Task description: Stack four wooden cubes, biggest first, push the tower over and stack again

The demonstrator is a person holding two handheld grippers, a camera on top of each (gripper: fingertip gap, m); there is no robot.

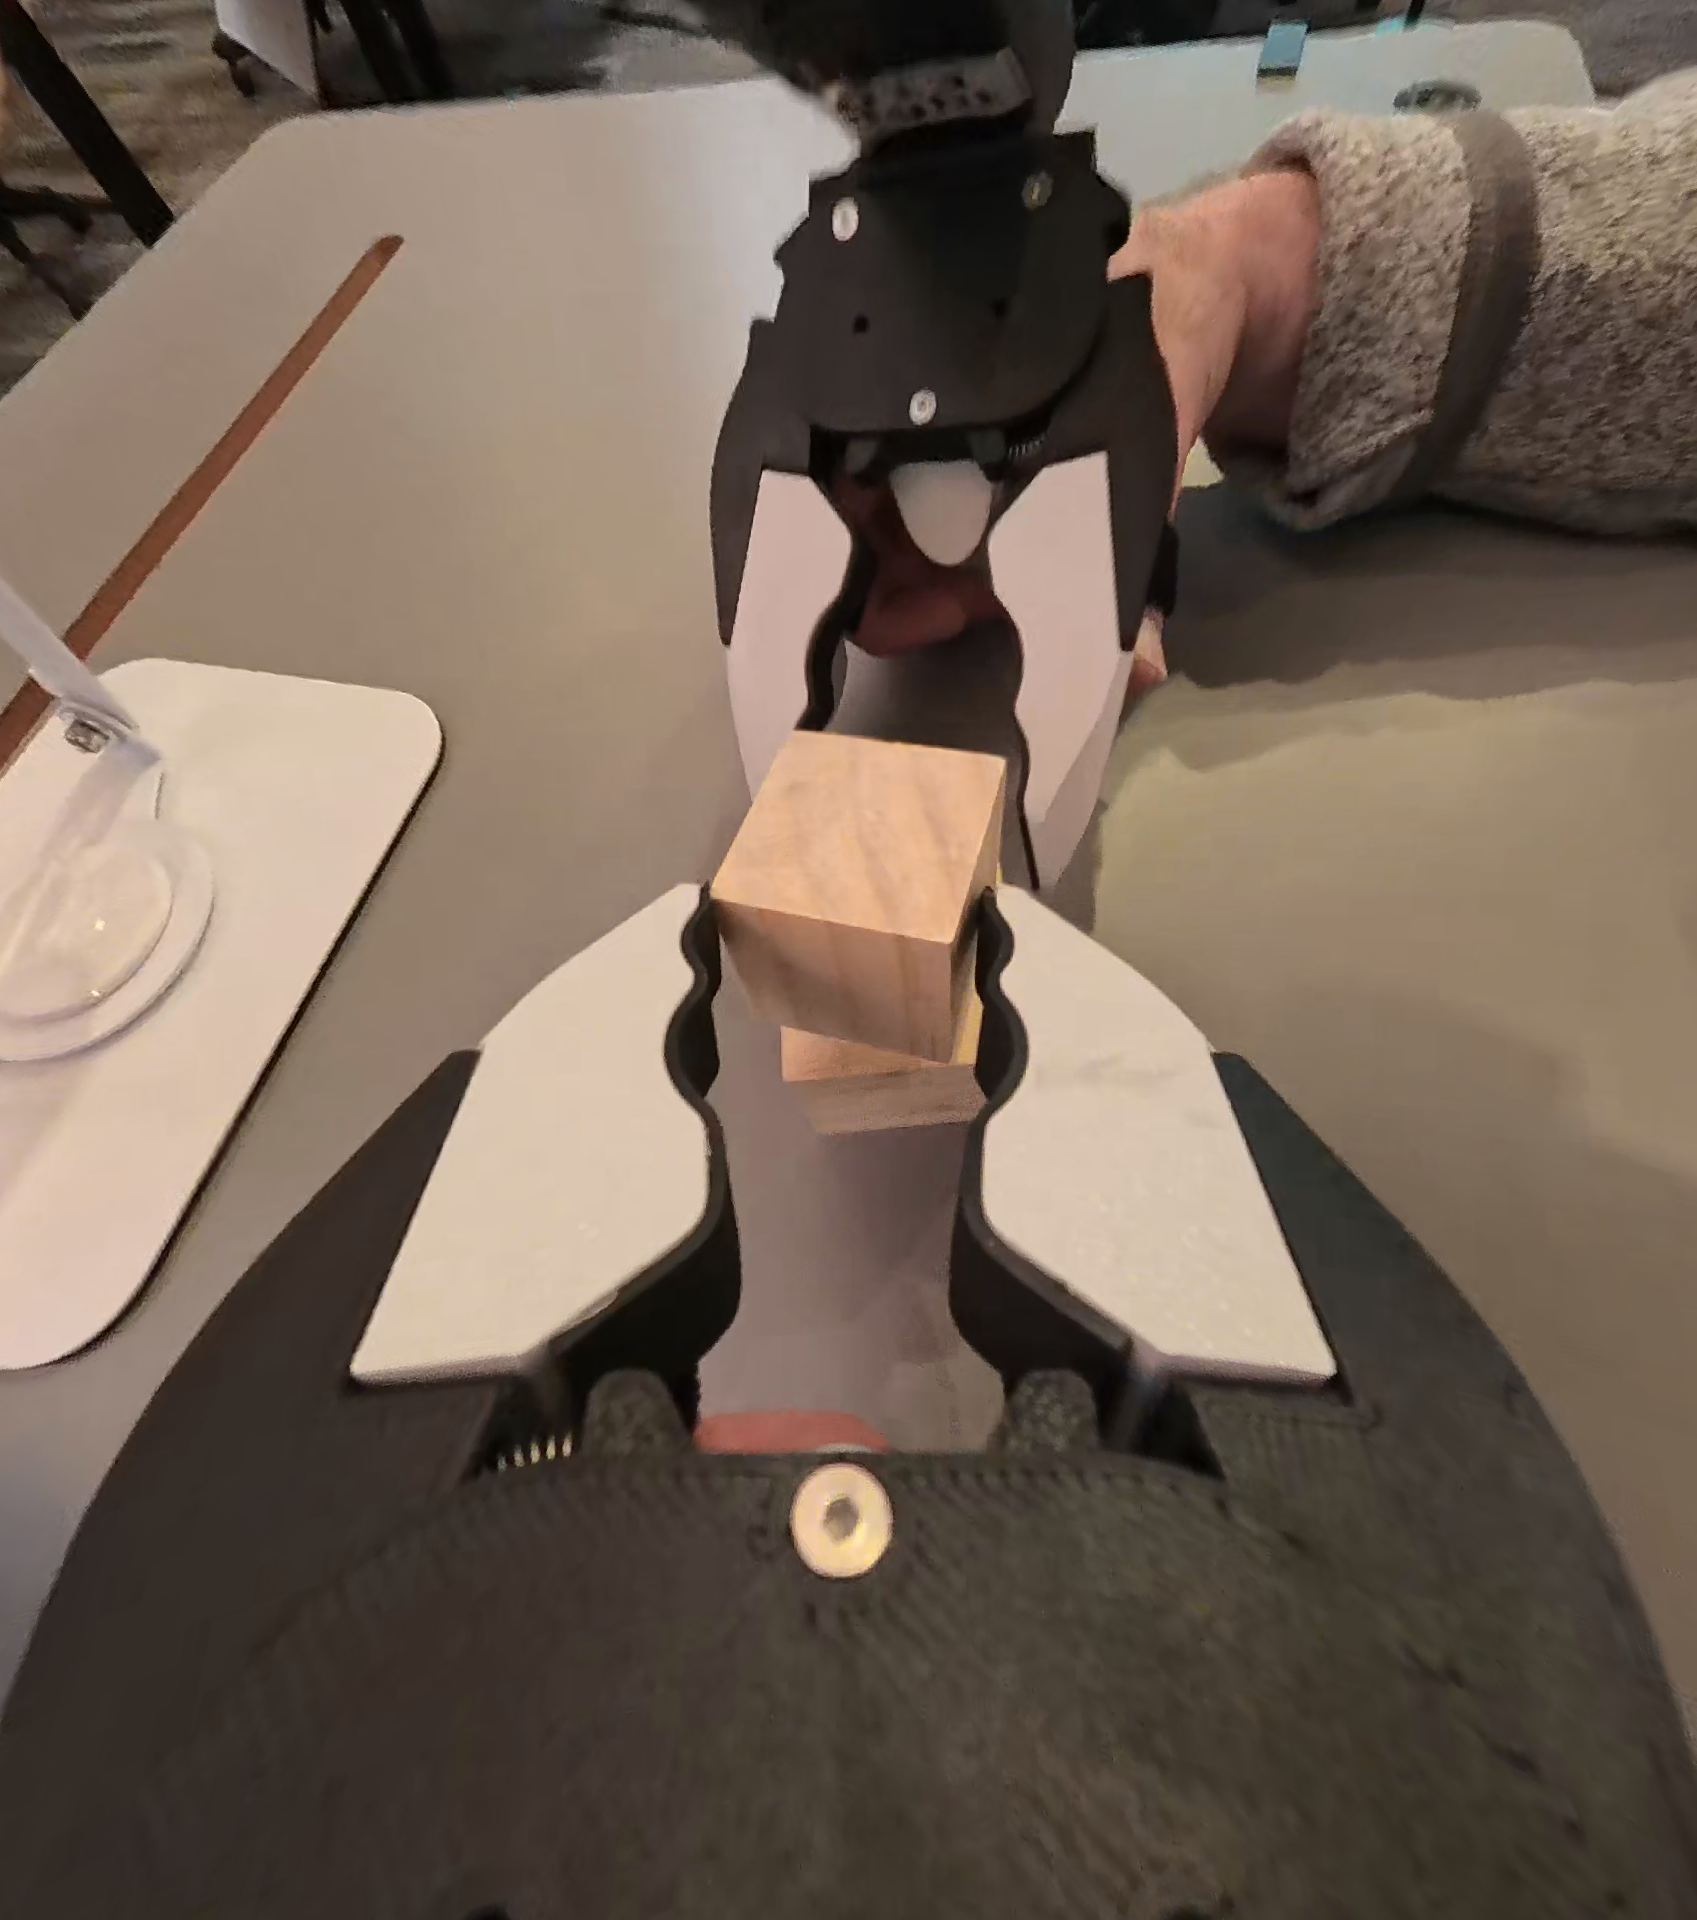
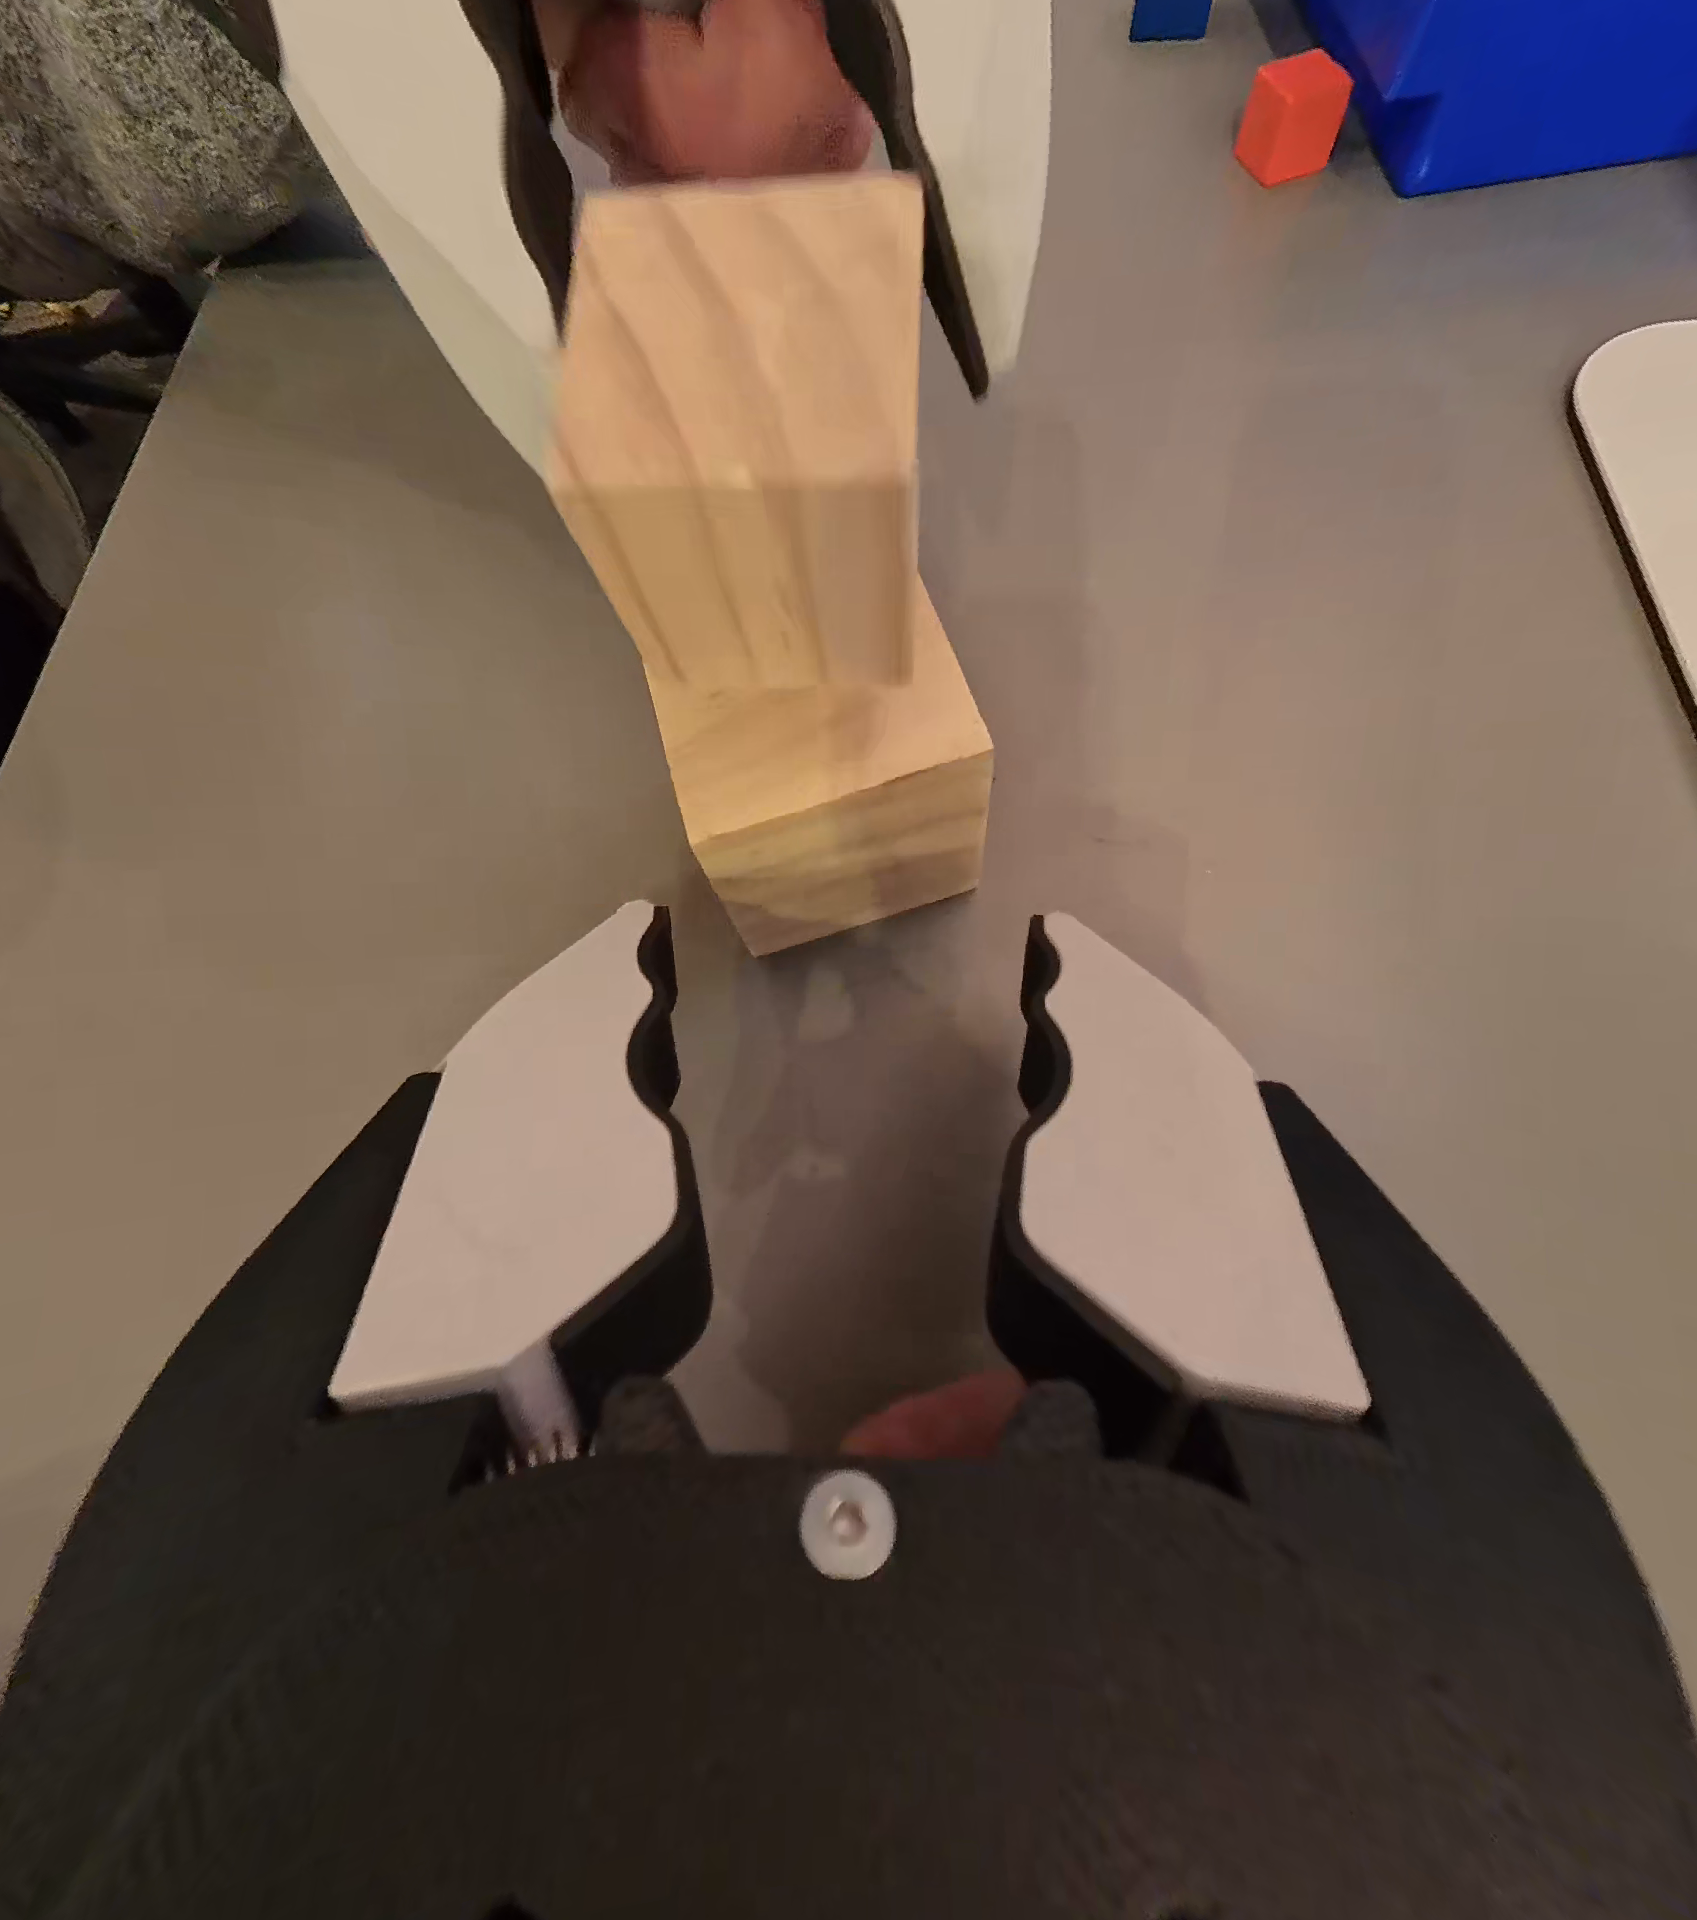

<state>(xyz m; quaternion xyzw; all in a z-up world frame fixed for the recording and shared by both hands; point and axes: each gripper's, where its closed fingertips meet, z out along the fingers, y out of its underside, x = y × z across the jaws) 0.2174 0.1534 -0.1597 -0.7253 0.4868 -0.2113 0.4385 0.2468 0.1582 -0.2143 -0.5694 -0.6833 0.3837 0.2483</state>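
left gripper (image 1: 844, 914) clamps a wooden cube (image 1: 854, 894) above another cube (image 2: 823, 800); right gripper (image 2: 844, 920) gapes empty.

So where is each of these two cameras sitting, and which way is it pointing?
Left wrist view: on the left gripper, looking along its fingers at the held cube, the lower cube and the facing right gripper; hand and sleeve show.
Right wrist view: on the open right gripper, facing back at the cubes and left gripper.
Shared: both cubes, both grippers, the grey table.
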